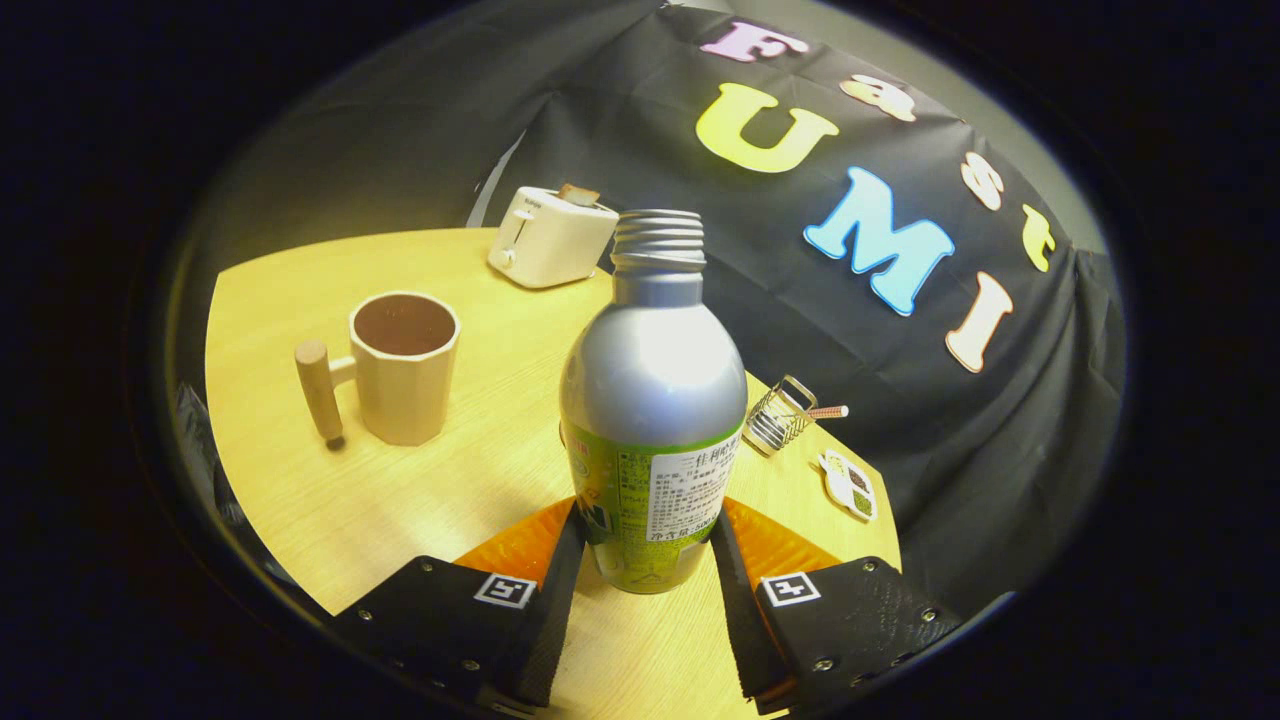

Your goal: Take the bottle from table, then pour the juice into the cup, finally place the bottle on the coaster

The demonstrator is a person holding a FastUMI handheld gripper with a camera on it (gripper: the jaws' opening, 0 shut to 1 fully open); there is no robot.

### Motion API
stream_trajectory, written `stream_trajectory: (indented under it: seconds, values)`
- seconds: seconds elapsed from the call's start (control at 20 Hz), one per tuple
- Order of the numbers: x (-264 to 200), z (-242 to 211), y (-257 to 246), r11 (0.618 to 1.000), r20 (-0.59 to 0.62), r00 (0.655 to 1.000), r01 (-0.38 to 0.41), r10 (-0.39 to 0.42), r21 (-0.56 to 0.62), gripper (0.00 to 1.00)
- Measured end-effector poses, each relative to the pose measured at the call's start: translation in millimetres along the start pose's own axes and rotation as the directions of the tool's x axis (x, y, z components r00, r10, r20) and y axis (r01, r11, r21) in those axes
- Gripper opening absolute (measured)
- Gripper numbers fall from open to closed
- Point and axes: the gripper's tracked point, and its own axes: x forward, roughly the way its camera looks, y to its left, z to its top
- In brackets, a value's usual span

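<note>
A silver bottle (pixel 650 380) with a green label and a bare threaded neck, no cap on it, stands upright between my fingers. My gripper (pixel 650 520) is shut on the bottle, with both pads (pixel 565 570) pressed against its lower sides. Whether its base touches the wooden table (pixel 400 510) I cannot tell. A beige faceted cup (pixel 405 365) with a wooden peg handle stands on the table ahead and to the left of the bottle, its mouth open and dark inside. A small flat patterned piece (pixel 850 485), perhaps the coaster, lies to the right, beyond the right finger.
A cream toaster (pixel 550 235) with a slice in it sits at the table's far edge behind the bottle. A small wire rack (pixel 780 415) stands just right of the bottle, near the patterned piece. The black cloth wall hangs close behind the table's right edge.
</note>
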Motion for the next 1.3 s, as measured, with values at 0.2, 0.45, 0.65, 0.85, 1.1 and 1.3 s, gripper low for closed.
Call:
stream_trajectory:
  seconds: [0.2,0.45,0.65,0.85,1.1,1.3]
  values:
    - [-1.8,3.7,3.3,0.993,-0.018,1.000,0.018,-0.020,-0.116,0.67]
    - [-2.4,11.1,13.7,0.974,-0.038,0.999,0.024,-0.034,-0.224,0.67]
    - [-0.4,16.7,19.2,0.951,-0.060,0.997,0.028,-0.048,-0.307,0.67]
    - [0.8,18.5,23.4,0.930,-0.084,0.994,0.028,-0.063,-0.366,0.68]
    - [2.7,22.5,30.3,0.880,-0.098,0.990,0.039,-0.097,-0.474,0.67]
    - [2.8,21.5,39.0,0.826,-0.125,0.987,0.012,-0.100,-0.563,0.67]
